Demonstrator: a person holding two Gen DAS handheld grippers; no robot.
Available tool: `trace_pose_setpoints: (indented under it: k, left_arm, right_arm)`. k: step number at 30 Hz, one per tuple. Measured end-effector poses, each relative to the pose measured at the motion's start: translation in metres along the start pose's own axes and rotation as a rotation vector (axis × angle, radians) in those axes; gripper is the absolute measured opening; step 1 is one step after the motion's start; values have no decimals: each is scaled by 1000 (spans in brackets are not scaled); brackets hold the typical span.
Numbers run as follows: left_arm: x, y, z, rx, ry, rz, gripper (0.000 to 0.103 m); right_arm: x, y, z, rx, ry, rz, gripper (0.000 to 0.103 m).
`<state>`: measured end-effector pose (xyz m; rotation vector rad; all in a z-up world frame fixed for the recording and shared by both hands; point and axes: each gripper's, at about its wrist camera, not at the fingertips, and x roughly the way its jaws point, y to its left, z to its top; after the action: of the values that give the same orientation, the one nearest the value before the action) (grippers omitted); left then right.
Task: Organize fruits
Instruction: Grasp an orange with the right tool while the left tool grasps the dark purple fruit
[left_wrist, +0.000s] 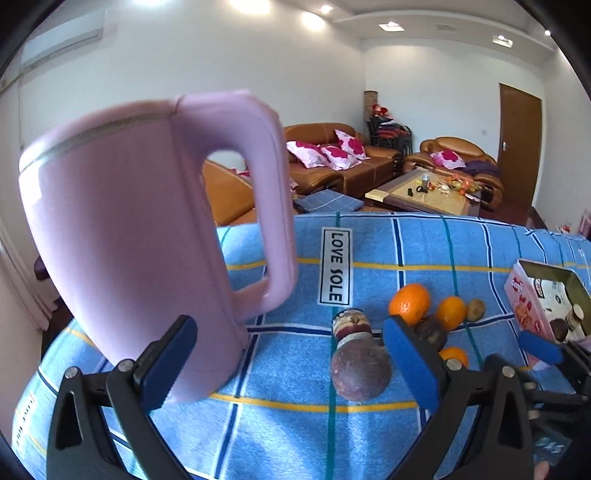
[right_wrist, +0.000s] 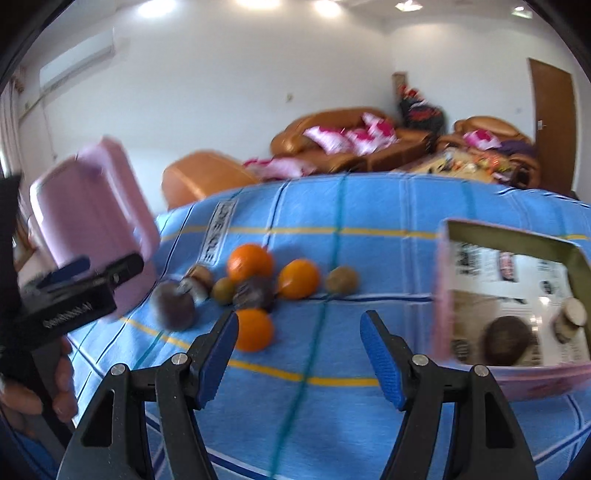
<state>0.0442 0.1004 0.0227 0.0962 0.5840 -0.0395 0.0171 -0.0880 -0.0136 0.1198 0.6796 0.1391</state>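
Both my left gripper (left_wrist: 291, 362) and right gripper (right_wrist: 299, 354) gape, empty. Orange (right_wrist: 254, 334) looks firm, round, roll-prone; I would pinch its widest middle.

Two low wrist views, shared fruits (left_wrist: 409, 303)

A white rectangular label with a black border (left_wrist: 335, 271), sewn on the blue checked cotton tablecloth (left_wrist: 406, 243), reads "LOVE SOLE" in black capitals, running lengthwise away from the camera. In the right wrist view the same label is blurred past reading. Print on the pink rectangular tin box (left_wrist: 526, 306) and white lettering on the black gripper body (right_wrist: 66, 317) cannot be made out.
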Motion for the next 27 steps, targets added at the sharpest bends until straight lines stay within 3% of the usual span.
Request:
trace_pose_setpoints:
  k: [7,11,16,22,27]
  left_arm:
    - [-3,-4,2,48,15,-52,103]
    - [-6,-18,-3,155,19,-61,103]
    - [-3,-24,-6,195,27,-85,102]
    - [7,-21,-8,162,69,-127,102]
    - [12,-29,-12,162,86,-168,102]
  right_arm:
    - [32,24,4,-34,103,29,69]
    - [43,29,5,-42,143,46,53]
    - [53,27,2,-23,209,82,48]
    - [45,19,-1,-21,205,96,43]
    - [13,9,-5,-48,110,37,43]
